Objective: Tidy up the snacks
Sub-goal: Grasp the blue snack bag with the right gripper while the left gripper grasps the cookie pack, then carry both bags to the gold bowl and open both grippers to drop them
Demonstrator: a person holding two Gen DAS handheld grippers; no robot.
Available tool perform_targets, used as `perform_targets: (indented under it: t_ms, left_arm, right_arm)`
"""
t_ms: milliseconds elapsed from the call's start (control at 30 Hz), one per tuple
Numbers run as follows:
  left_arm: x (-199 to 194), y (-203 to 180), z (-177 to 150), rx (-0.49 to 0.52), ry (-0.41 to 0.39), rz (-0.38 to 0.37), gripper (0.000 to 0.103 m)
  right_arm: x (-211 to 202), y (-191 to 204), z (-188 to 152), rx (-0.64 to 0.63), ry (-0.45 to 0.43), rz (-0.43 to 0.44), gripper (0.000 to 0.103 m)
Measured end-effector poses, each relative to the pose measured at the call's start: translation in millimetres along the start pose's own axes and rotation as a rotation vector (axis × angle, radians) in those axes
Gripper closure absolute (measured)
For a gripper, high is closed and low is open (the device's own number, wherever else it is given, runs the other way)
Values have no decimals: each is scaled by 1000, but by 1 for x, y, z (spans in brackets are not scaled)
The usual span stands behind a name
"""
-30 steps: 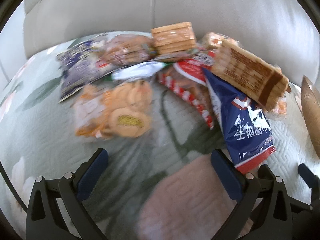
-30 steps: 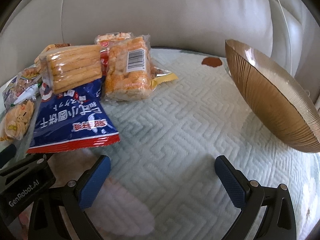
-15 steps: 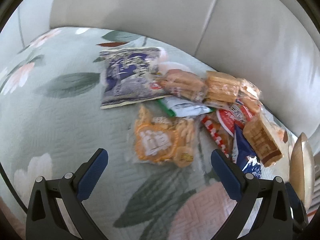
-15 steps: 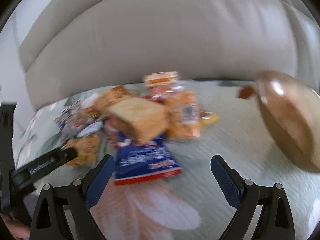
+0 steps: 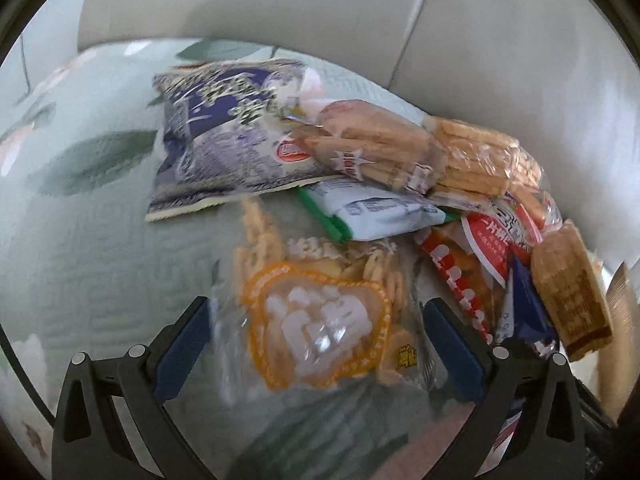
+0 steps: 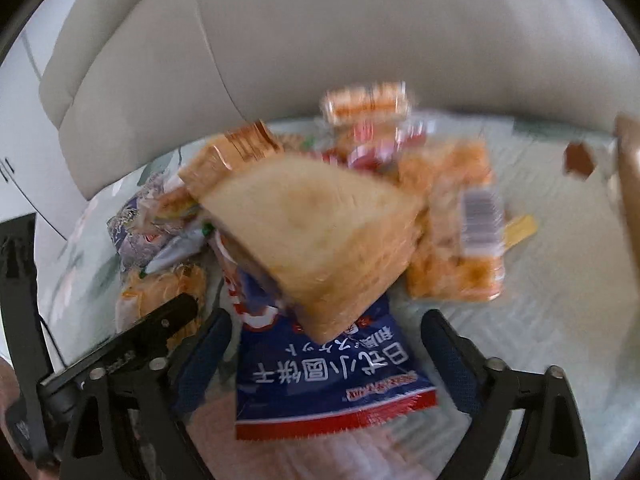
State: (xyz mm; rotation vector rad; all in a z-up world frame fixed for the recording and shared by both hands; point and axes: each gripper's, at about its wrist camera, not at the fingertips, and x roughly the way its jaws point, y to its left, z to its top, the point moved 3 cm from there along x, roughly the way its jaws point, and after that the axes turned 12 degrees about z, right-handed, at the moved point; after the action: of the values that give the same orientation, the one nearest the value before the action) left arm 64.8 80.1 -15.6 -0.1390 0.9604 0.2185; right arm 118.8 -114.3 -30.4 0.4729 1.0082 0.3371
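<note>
A pile of snack packs lies on a pale green floral quilt (image 5: 100, 264). My left gripper (image 5: 318, 344) is open, and a clear bag of rings with an orange label (image 5: 320, 320) lies between its fingers without being pressed. My right gripper (image 6: 326, 356) is open with its jaws closing. A blue bag with a red edge (image 6: 324, 384) lies between them, untouched by the pads. A tan cracker pack (image 6: 316, 232) rests on that blue bag's far end. Behind the pile lie a purple bag (image 5: 224, 136), a biscuit pack (image 5: 372, 144) and a white and green pouch (image 5: 380, 212).
A gold ribbed bowl (image 6: 628, 200) stands at the right edge, also visible as the bowl (image 5: 620, 300) in the left wrist view. An orange pack with a barcode (image 6: 452, 248) lies right of the pile. Grey sofa cushions (image 6: 360, 40) rise behind. My left gripper's body (image 6: 132, 352) sits close beside the right one.
The left gripper has come closer to the orange-labelled bag, which now lies between its fingers. The right gripper has swung left from the bowl to the pile, and its jaws have narrowed around the blue bag.
</note>
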Motion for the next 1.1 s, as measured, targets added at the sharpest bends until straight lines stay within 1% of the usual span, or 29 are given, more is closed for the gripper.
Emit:
perform_targets:
  t_ms: [33, 67, 100, 167, 200, 233, 300, 367, 467, 500, 633, 733, 767, 800, 833, 933, 1100]
  left_arm:
    - [2, -4, -1, 30, 2, 16, 0]
    - [3, -7, -2, 53, 9, 28, 0]
    - [3, -10, -3, 76, 18, 38, 2]
    - [-1, -11, -4, 84, 2, 39, 23]
    - [-4, -10, -4, 76, -5, 38, 28]
    - [-6, -7, -4, 65, -4, 32, 37]
    - [-10, -3, -5, 36, -3, 11, 41]
    - [-15, 3, -7, -6, 3, -15, 44]
    - [-20, 8, -9, -31, 8, -45, 44]
    - [-24, 8, -9, -35, 3, -53, 45]
    - [-44, 3, -12, -12, -31, -60, 45]
    - [-64, -3, -20, -3, -54, -70, 45]
    - [-69, -4, -20, 1, -63, -72, 45]
    - [-66, -2, -13, 5, -72, -71, 45]
    - [-71, -3, -12, 9, -81, -69, 45]
    - [-82, -5, -5, 4, -96, -70, 45]
    - [-105, -14, 6, 0, -129, -73, 45]
  right_arm:
    - [3, -4, -2, 16, -5, 10, 21]
    - [1, -4, -3, 10, -35, 17, 24]
    - [0, -4, -3, 10, -43, 24, 25]
    - [-3, -5, -1, 24, -50, 48, 35]
    - [-7, -6, 0, 41, -59, 69, 37]
    - [-10, -9, 0, 73, -72, 105, 39]
    - [-14, -14, 1, 128, -89, 178, 42]
    - [-19, -14, 2, 149, -94, 238, 44]
    - [-31, -8, 4, 163, -129, 335, 44]
    - [-36, -6, 6, 164, -142, 355, 44]
    - [-53, 0, 11, 142, -179, 371, 44]
    - [-67, -1, 13, 170, -210, 424, 44]
    - [-68, -1, 16, 165, -219, 429, 44]
    - [-73, 1, 18, 157, -228, 436, 44]
    - [-74, 8, 18, 147, -238, 442, 44]
    - [-95, 9, 23, 135, -281, 455, 44]
    - [-126, 1, 29, 149, -339, 404, 44]
